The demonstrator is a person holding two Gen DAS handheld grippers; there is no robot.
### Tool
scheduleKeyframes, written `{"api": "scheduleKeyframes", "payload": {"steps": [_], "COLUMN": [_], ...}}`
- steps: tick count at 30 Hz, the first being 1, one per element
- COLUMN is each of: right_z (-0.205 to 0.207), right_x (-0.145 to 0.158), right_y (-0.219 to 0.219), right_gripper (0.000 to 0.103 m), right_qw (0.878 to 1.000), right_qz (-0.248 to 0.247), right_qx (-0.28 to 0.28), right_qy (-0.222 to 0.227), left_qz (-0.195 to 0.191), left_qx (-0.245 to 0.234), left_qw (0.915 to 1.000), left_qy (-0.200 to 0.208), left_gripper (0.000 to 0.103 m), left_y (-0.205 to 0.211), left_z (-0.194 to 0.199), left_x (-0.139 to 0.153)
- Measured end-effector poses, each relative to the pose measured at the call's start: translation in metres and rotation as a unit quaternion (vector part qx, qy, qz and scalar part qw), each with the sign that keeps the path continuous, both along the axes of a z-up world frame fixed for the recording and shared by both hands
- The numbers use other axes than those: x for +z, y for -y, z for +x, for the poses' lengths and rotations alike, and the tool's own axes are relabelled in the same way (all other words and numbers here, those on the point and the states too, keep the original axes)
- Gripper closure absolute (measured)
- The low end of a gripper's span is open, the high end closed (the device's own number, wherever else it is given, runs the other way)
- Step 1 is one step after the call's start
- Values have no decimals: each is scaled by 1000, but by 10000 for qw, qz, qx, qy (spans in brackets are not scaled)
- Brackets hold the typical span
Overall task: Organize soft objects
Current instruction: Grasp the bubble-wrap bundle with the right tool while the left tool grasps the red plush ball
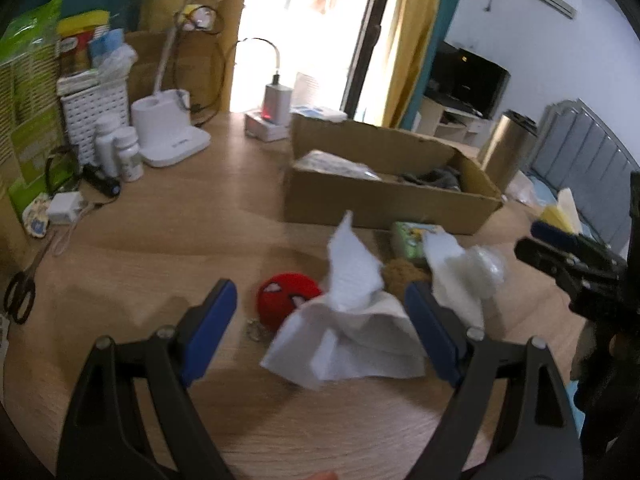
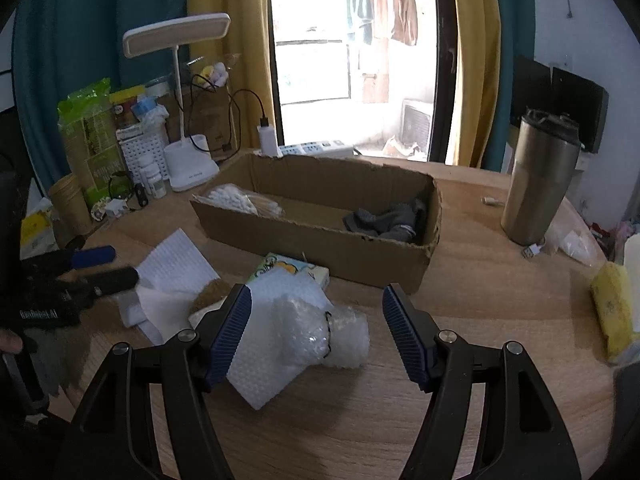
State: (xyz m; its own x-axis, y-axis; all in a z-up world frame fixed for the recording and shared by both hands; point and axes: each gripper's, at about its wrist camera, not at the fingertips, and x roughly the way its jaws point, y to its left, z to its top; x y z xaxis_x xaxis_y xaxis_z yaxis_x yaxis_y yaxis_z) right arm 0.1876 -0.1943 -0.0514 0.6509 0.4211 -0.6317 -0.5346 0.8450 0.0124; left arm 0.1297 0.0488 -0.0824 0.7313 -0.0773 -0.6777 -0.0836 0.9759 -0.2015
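A crumpled white paper towel (image 1: 344,320) lies on the wooden table between the open jaws of my left gripper (image 1: 320,300). A red knitted ball with a keyring (image 1: 286,300) sits just behind it, beside a brown fuzzy item (image 1: 404,276). My right gripper (image 2: 316,312) is open over a clear bubble-wrap bundle (image 2: 324,332) lying on a white towel sheet (image 2: 268,364). A small green tissue pack (image 2: 288,270) lies behind it. The cardboard box (image 2: 320,252) holds a bag of cotton swabs (image 2: 236,200) and grey cloth (image 2: 384,220).
A steel tumbler (image 2: 540,184) stands at the right, with a yellow pack (image 2: 612,308) near the edge. A white desk lamp (image 2: 188,160), bottles, a white basket and green bags crowd the back left. Scissors (image 1: 20,292) lie at the left.
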Motion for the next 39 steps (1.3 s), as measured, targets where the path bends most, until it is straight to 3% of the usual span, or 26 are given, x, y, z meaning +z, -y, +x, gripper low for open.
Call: {"api": "scheduleKeyframes", "payload": {"steps": [6, 14, 23, 29, 39], "right_z": [6, 11, 17, 18, 19], "right_x": [-6, -17, -30, -35, -43], "right_y": [5, 0, 0, -4, -6], "right_gripper": [31, 31, 31, 31, 32], "right_qw": [9999, 9996, 9985, 9979, 9965], "right_qz": [25, -64, -123, -186, -189], "right_qx": [-66, -28, -84, -15, 50], "right_qy": [-75, -258, -535, -620, -818], "left_qz": [86, 244, 113, 96, 104], "left_qx": [473, 1025, 585, 297, 30], "left_qw": [9988, 9942, 9976, 9974, 9976], "left_qy": [126, -234, -339, -649, -678], "left_gripper": [16, 16, 16, 16, 17], "left_y": [-28, -63, -50, -35, -23], "left_z": [-3, 8, 22, 36, 40], "left_x": [5, -14, -27, -41, -46]}}
